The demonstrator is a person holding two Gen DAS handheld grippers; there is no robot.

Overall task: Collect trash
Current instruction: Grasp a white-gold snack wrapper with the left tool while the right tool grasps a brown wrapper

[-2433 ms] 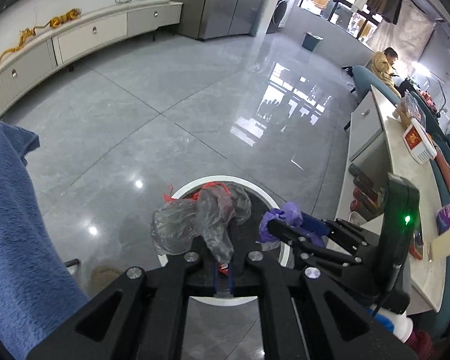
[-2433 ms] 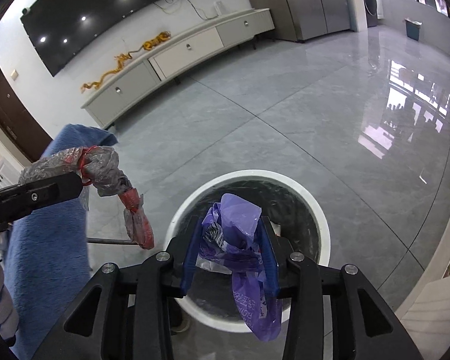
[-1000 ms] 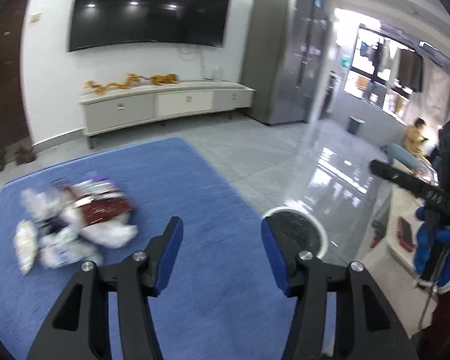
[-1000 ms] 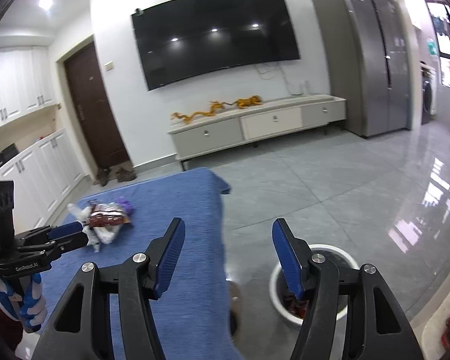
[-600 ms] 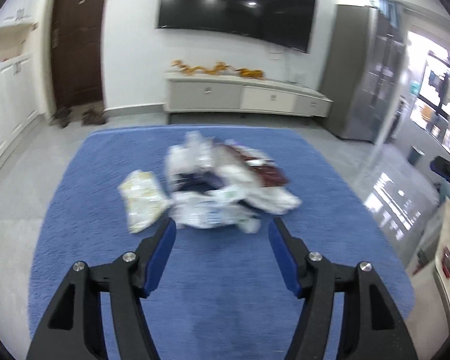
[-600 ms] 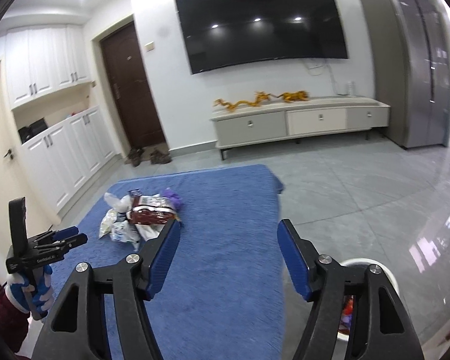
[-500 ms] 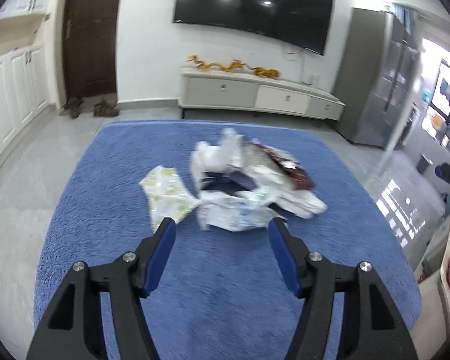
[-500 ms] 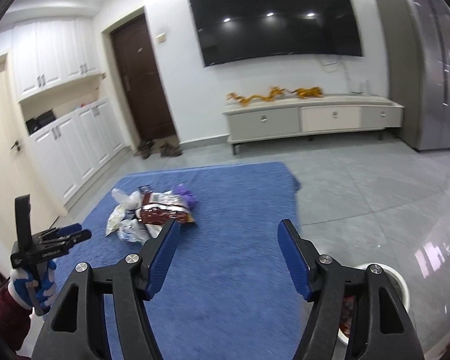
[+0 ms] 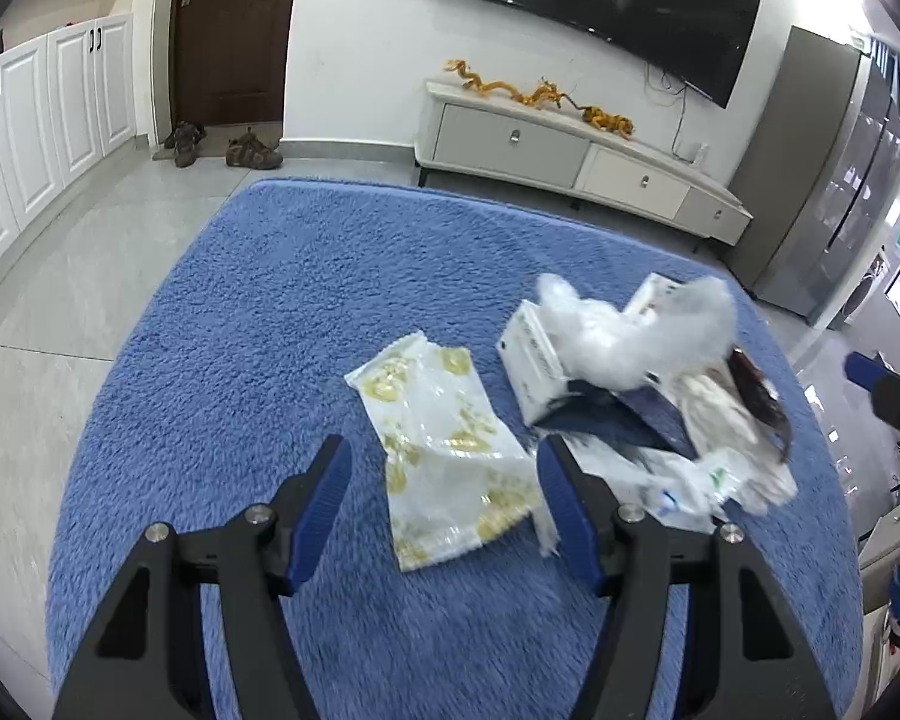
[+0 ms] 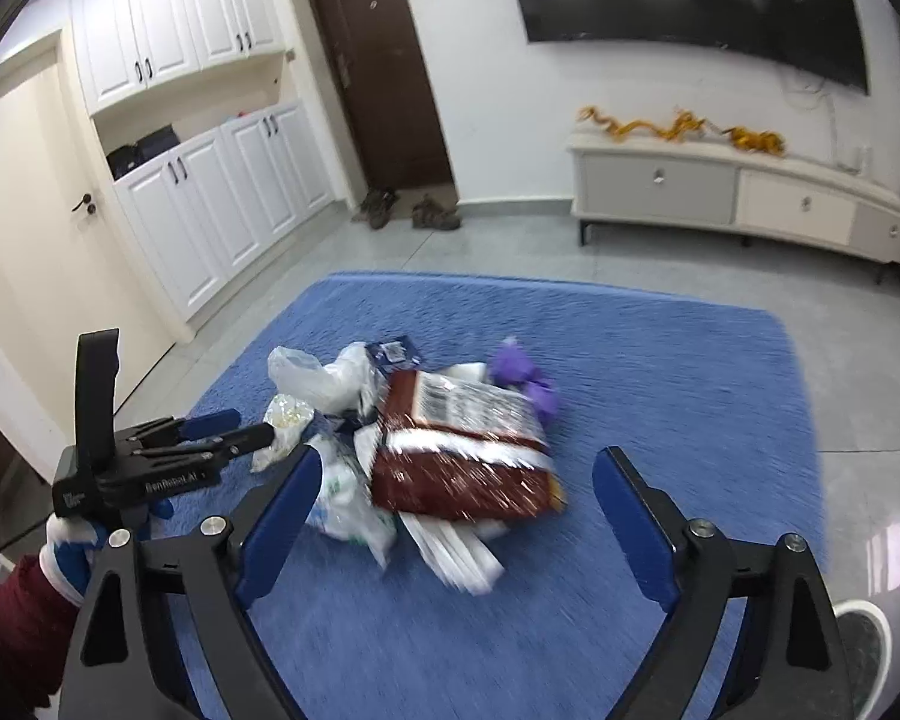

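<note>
A pile of trash lies on the blue rug (image 9: 282,312). In the left wrist view my open, empty left gripper (image 9: 444,468) hovers over a white wrapper with yellow print (image 9: 444,450); a white box (image 9: 531,369), a crumpled clear bag (image 9: 624,330) and a brown packet (image 9: 750,396) lie to its right. In the right wrist view my open, empty right gripper (image 10: 453,480) is just above a dark red snack bag (image 10: 462,450), with a purple wad (image 10: 519,375) and clear bags (image 10: 318,378) around it. The left gripper (image 10: 222,429) also shows there at the left.
The white-rimmed trash bin (image 10: 864,648) stands on grey tiles at the lower right of the right wrist view. A low TV cabinet (image 10: 738,192) runs along the far wall. Shoes (image 10: 408,207) sit by a dark door. White cupboards (image 10: 210,198) line the left wall.
Both grippers dropped their bags in the bin, opened, and swung from the bin to the rug. They have come down close to the trash pile.
</note>
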